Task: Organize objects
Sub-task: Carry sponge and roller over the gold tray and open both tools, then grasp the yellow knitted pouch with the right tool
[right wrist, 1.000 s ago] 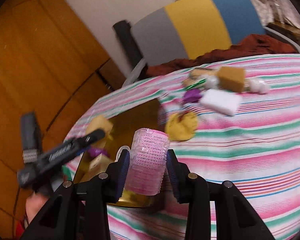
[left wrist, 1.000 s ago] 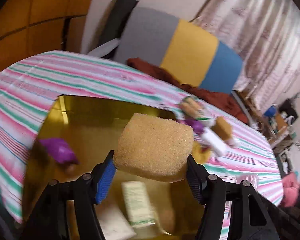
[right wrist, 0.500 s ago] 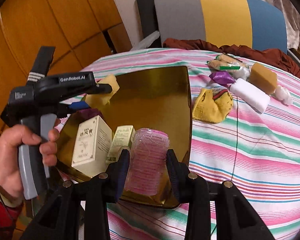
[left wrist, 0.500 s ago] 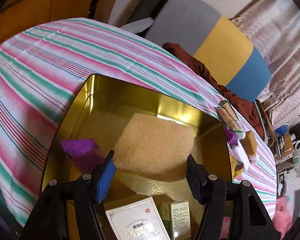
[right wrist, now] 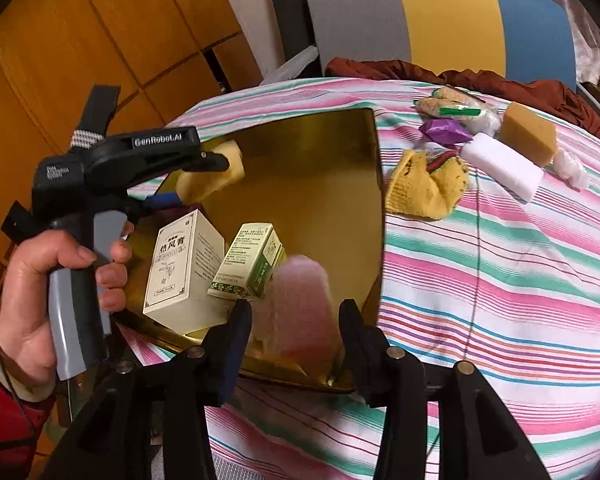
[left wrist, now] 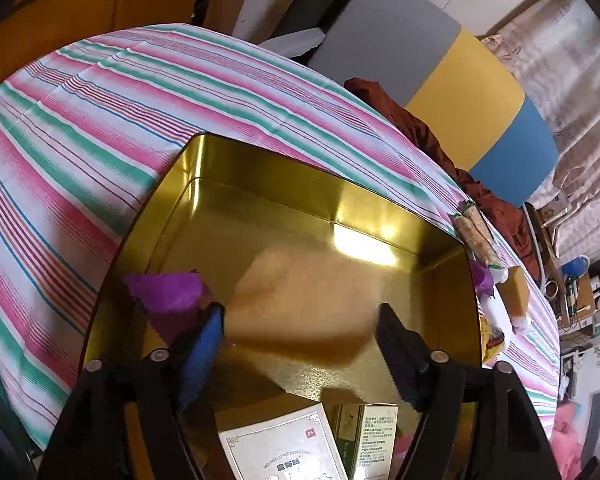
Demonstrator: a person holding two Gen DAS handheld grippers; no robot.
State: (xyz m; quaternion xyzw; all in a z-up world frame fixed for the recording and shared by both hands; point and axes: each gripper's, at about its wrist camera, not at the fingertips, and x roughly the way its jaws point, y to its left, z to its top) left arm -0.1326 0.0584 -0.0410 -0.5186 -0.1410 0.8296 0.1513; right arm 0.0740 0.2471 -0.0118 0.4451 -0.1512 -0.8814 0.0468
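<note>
A gold tin tray (left wrist: 284,176) lies on the striped tablecloth. My left gripper (left wrist: 300,340) hangs over it with its jaws opening. The tan sponge (left wrist: 304,300) is blurred between them and looks loose from the pads. In the right wrist view the left gripper (right wrist: 196,182), held by a hand (right wrist: 40,280), is over the tray's (right wrist: 320,184) far left side with the sponge (right wrist: 216,176). My right gripper (right wrist: 296,332) is over the tray's near rim, its jaws opening. The pink hair roller (right wrist: 300,300) is blurred between them, with a gap on each side.
In the tray lie a purple wrapper (left wrist: 164,292), a white box (right wrist: 184,264) and a green box (right wrist: 248,264). Right of the tray are a yellow cloth (right wrist: 424,188), a white block (right wrist: 500,166), a brown sponge (right wrist: 528,134) and a purple packet (right wrist: 444,130). A grey, yellow and blue chair (right wrist: 440,20) stands behind.
Both grippers sank over the tray, then held still. Their jaws have widened, and the sponge and the roller, sharp and gripped before, are now blurred and slipping free.
</note>
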